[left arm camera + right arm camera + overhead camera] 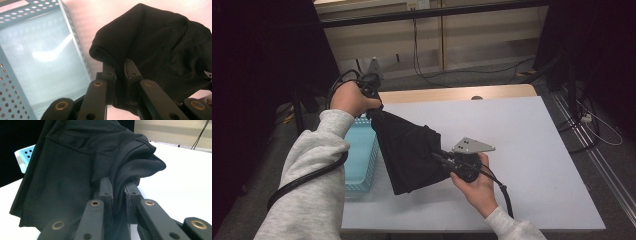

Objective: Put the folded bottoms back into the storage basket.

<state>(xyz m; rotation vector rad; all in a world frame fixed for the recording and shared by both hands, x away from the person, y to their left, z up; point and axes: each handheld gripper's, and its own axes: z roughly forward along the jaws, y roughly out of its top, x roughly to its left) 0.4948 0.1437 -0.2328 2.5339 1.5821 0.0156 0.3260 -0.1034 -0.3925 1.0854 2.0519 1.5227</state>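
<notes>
Both grippers are clamped on a black cloth [409, 150]: the left gripper [120, 68] lifts one end above the table's [522, 130] left edge (beside a blue basket [362, 155]), the right gripper [119, 188] pinches the other

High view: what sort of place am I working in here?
Probably a lab or recording workstation, not a home: a plain white table, loose cables along the floor behind it, dark partitions either side, and a blue perforated basket.
</notes>
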